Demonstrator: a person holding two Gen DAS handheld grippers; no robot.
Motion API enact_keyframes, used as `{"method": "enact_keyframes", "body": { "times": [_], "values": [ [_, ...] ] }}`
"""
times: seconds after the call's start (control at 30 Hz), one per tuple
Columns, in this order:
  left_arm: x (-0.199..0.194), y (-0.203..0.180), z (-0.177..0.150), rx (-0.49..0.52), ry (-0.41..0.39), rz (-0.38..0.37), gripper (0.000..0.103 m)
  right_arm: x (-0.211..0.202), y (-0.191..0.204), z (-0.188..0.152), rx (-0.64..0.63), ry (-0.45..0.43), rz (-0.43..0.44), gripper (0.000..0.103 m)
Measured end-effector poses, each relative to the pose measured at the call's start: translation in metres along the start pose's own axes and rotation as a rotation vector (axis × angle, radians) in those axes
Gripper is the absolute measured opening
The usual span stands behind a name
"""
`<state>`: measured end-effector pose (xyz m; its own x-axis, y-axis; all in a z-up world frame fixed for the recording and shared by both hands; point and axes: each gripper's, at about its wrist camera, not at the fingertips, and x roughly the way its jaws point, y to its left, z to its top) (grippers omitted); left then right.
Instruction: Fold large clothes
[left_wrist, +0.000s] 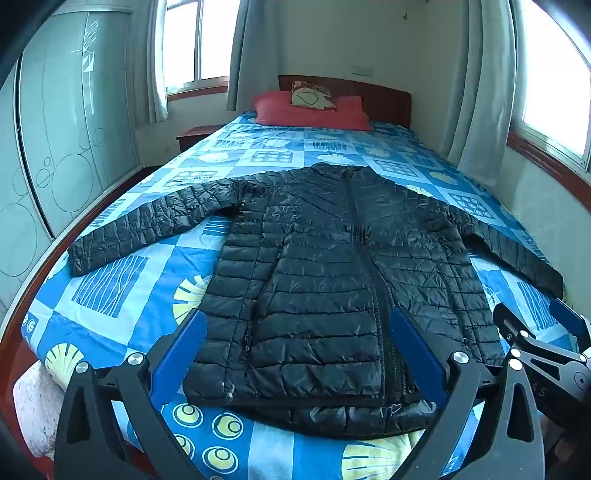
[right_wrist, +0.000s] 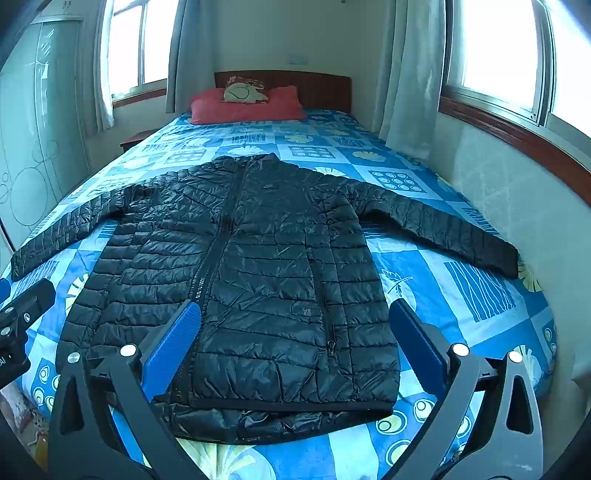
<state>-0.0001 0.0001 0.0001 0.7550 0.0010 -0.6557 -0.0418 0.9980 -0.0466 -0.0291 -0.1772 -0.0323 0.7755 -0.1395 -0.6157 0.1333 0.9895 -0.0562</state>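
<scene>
While both tongs gape — jacket (left_wrist: 314, 280) flat ahead | hem nearest

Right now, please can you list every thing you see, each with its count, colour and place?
black quilted puffer jacket: one, black, spread flat on bed, sleeves out
blue patterned bedspread: one, blue and white, covering bed
red pillow: one, red, at headboard
cream printed cushion: one, cream, on red pillow
wooden headboard: one, brown, far end
grey curtains: several, grey, beside windows
left claw: one, blue pads, open above hem
right claw: one, blue pads, open above hem
</scene>
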Motion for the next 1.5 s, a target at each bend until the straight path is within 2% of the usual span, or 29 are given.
{"method": "enact_keyframes", "body": {
  "times": [1.5],
  "values": [
    [0.000,0.005,-0.007,0.000,0.019,0.007,0.098,-0.004,0.010,-0.005,-0.026,0.023,-0.006,0.101]
  ]
}}
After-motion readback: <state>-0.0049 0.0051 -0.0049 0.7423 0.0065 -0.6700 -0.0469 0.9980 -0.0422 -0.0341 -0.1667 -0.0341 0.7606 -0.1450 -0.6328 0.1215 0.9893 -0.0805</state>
